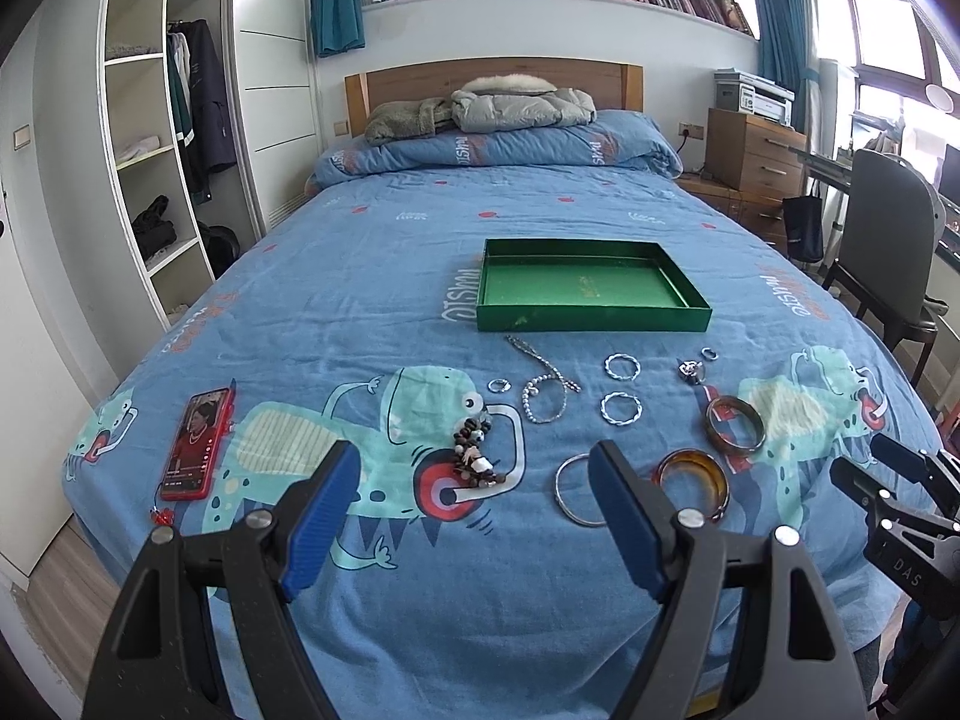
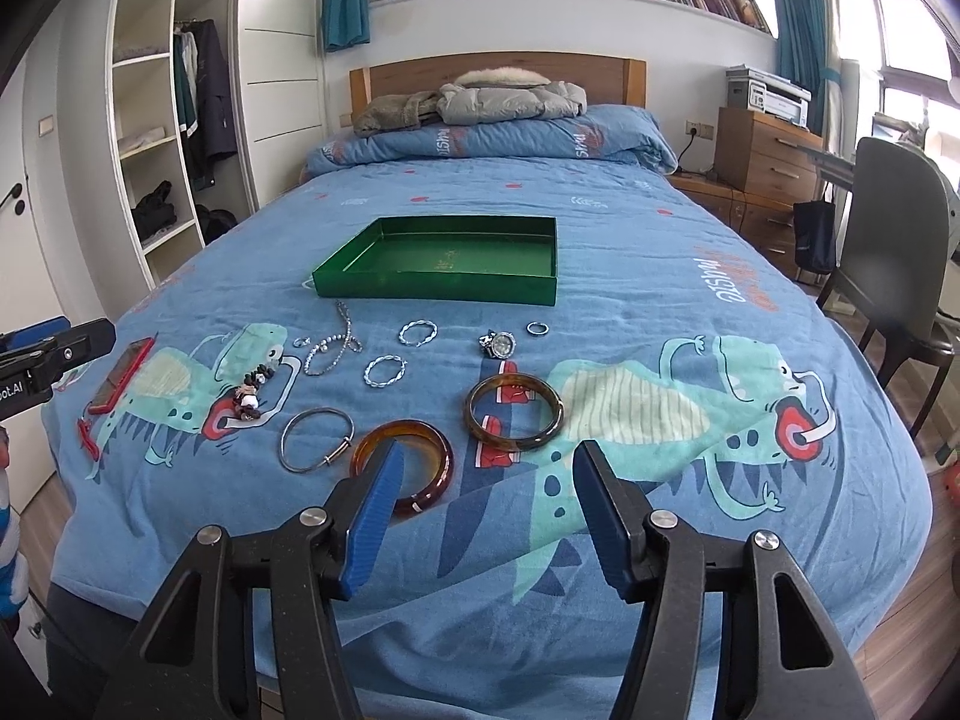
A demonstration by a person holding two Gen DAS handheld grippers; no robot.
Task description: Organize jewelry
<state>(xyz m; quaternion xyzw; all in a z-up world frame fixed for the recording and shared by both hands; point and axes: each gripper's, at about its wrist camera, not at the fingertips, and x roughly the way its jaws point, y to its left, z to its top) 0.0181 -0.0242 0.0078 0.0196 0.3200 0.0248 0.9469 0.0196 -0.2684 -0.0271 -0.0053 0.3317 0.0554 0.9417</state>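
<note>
A red phone (image 1: 195, 447) lies far to the left on the blue bed cover (image 1: 372, 276), at about 9 o'clock in the left wrist view. Next comes a clump of dark beads (image 1: 477, 450), a tiny silver ring (image 1: 498, 385) and a shiny chain (image 1: 543, 384). A thin silver bangle (image 2: 316, 440) lies just beside a fat amber bangle (image 2: 402, 465), but I cannot tell if they touch. Two twisted silver hoops (image 2: 385, 371) sit near each other past them, toward 12 o'clock. A brown bangle (image 2: 515, 413) lies to the right, with a small watch (image 2: 499, 345) and another little ring (image 2: 537, 329) beyond it. The green tray (image 2: 444, 287) sits behind all the jewelry at 12 o'clock, and nothing is in it. The left gripper (image 1: 474, 474) hangs over the bed with its blue fingers (image 1: 318, 516) wide apart and nothing between them. The right gripper (image 2: 483, 471) is at 6 o'clock in its own view, fingers (image 2: 600, 519) apart and holding nothing; its left finger tip covers part of the amber bangle.
</note>
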